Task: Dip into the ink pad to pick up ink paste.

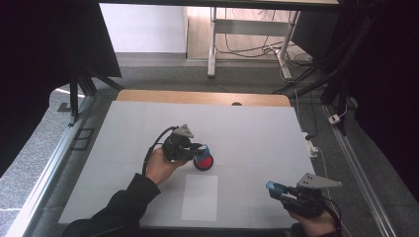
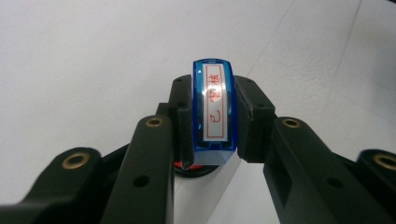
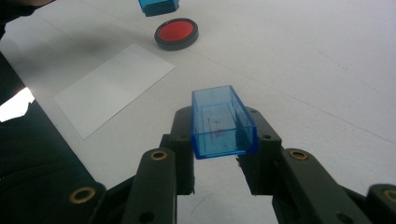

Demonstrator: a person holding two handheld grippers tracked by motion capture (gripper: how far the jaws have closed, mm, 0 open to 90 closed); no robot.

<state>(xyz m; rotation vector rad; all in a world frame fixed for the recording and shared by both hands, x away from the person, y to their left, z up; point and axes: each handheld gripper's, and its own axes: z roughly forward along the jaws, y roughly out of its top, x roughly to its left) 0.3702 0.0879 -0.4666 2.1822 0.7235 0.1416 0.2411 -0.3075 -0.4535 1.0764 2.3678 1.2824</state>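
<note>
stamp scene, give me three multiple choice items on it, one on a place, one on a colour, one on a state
1. Where is the blue stamp?
A. lying on the white sheet
B. over the ink pad, between the left gripper's jaws
C. at the table's far edge

2. What colour is the ink pad's inside?
A. red
B. green
C. yellow

3. What is the right gripper doing?
A. open, holding nothing
B. shut on the white sheet
C. shut on a clear blue cap

Answers:
1 B: the left gripper view shows the left gripper clamping the stamp on both sides, with the pad just beneath.
2 A: the right gripper view shows a red disc in a black rim.
3 C: the blue cap sits clamped between its jaws, while the white sheet lies untouched on the table.
</note>
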